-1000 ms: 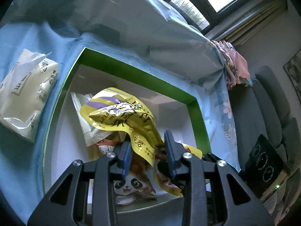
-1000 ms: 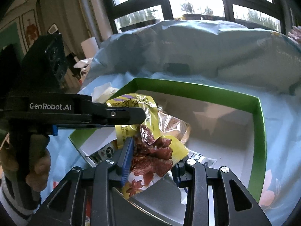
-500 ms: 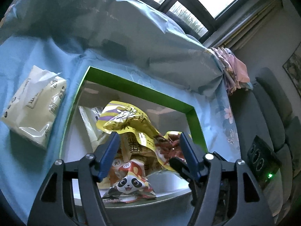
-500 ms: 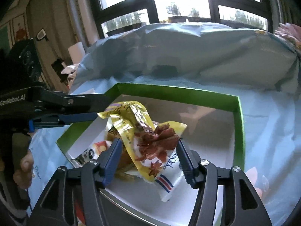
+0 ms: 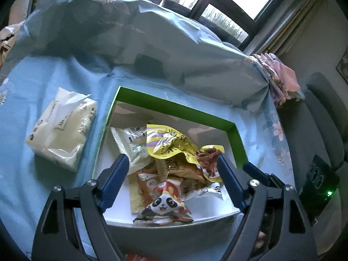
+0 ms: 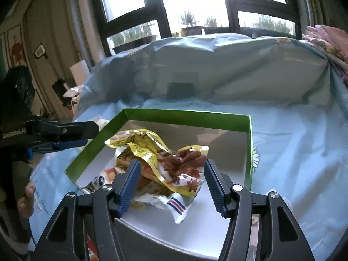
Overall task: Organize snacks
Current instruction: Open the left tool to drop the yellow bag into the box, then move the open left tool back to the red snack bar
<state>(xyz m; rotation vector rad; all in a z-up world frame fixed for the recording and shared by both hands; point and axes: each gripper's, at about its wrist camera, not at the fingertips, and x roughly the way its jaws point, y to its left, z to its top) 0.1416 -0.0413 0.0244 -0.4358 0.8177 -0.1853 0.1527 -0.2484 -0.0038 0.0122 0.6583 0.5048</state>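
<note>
Both grippers hang spread wide over the green-rimmed box (image 5: 237,138), and neither has hold of anything: the left gripper (image 5: 171,181) straddles the heap of packets from the near side, the right gripper (image 6: 170,183) frames the same heap from its own angle. The yellow packet (image 6: 152,150) lies crumpled on top of the pile inside the box, touching the panda packet (image 5: 164,204) and a pale green-print packet (image 5: 134,145) beneath and beside it. One cream packet (image 5: 62,128) lies outside, on the blue cloth (image 5: 54,76) just left of the box wall.

My read is that the step in hand is letting go cleanly and turning to that outside packet. To do it well, draw both grippers straight up and back so no fingertip snags the crinkled foil (it looks light and springy, liable to drag). Then bring the left gripper down over the cream packet's short width, pinching near its middle so it does not sag or fold when carried over the rim
</note>
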